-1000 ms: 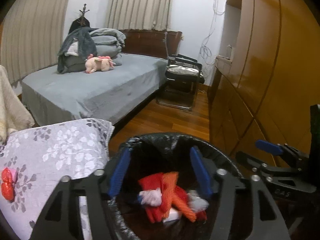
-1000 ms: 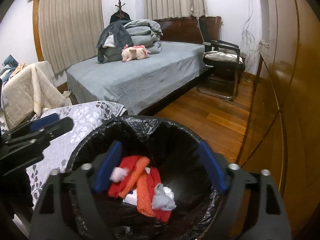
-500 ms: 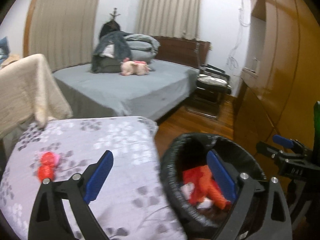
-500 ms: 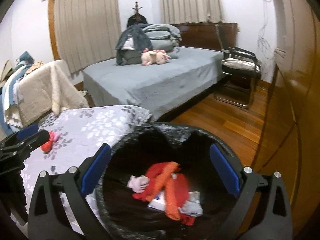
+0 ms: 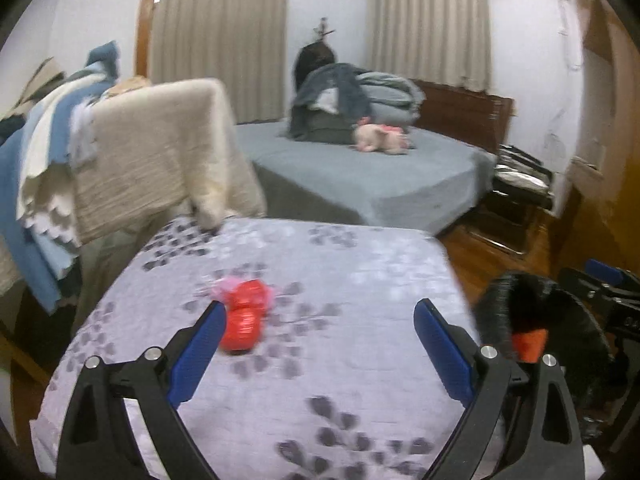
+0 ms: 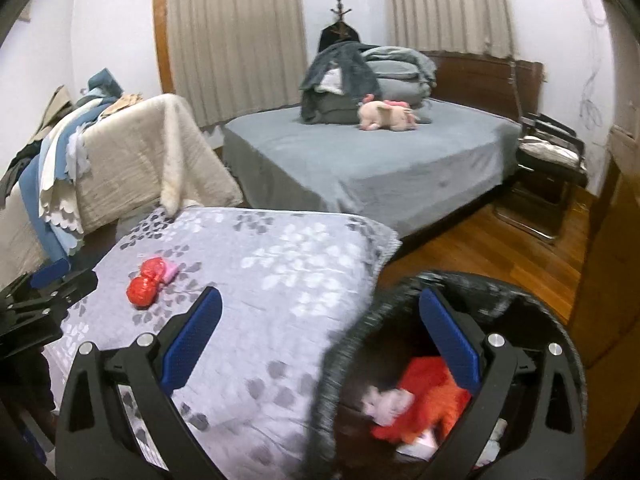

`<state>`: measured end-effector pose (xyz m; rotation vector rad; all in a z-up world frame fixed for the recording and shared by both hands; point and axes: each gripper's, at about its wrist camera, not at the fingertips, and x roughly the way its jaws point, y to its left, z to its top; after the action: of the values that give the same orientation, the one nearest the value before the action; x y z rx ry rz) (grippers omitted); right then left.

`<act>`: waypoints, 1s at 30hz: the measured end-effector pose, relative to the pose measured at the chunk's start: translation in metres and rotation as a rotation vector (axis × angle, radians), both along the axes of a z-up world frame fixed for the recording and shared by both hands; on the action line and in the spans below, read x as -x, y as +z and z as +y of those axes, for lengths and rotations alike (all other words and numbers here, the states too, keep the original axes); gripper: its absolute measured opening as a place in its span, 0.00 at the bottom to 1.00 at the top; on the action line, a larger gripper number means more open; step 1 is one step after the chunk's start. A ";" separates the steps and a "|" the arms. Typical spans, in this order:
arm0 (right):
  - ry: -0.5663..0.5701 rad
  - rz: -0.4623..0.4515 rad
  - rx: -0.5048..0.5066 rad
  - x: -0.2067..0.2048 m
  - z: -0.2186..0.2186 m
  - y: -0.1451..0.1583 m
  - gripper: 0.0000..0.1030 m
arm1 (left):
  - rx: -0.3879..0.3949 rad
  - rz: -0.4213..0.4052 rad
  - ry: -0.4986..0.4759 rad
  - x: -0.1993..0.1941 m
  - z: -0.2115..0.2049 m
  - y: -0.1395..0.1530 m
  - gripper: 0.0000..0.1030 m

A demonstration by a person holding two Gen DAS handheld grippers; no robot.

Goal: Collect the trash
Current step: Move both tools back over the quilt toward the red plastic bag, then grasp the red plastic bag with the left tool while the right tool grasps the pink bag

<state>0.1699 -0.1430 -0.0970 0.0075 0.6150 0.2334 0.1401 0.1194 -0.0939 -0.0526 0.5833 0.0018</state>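
A crumpled red and pink wrapper (image 5: 244, 314) lies on the grey floral quilt (image 5: 320, 360); it also shows in the right wrist view (image 6: 148, 280). My left gripper (image 5: 320, 344) is open and empty above the quilt, its left finger just beside the wrapper. My right gripper (image 6: 320, 340) is open and empty over the near edge of the black-lined trash bin (image 6: 352, 340), which holds red and white trash (image 6: 424, 396). The bin also shows in the left wrist view (image 5: 500, 300).
A chair draped in beige and blue cloths (image 5: 132, 152) stands behind the quilt. A grey bed (image 6: 360, 160) with folded bedding and a pink plush toy (image 6: 384, 116) lies beyond. A black chair (image 6: 548, 160) and wooden cabinets (image 5: 608, 220) are on the right.
Both grippers have swung left, away from above the bin and over the quilt. The left gripper has opened wide and now has the red wrapper close to its left finger.
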 end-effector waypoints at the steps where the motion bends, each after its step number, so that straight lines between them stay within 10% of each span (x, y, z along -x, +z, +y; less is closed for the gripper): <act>1: 0.005 0.003 0.000 -0.004 0.005 -0.001 0.94 | 0.000 0.005 0.017 -0.004 0.008 -0.004 0.89; 20: 0.047 0.085 0.056 -0.070 0.090 -0.061 0.94 | 0.006 0.189 0.094 -0.092 0.074 -0.099 0.75; 30: 0.059 0.098 0.072 -0.075 0.099 -0.068 0.94 | 0.061 0.241 0.049 -0.103 0.075 -0.119 0.44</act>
<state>0.2453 -0.0443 -0.1655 -0.0691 0.7213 0.2693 0.2430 0.1945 -0.2129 -0.1273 0.8233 0.0383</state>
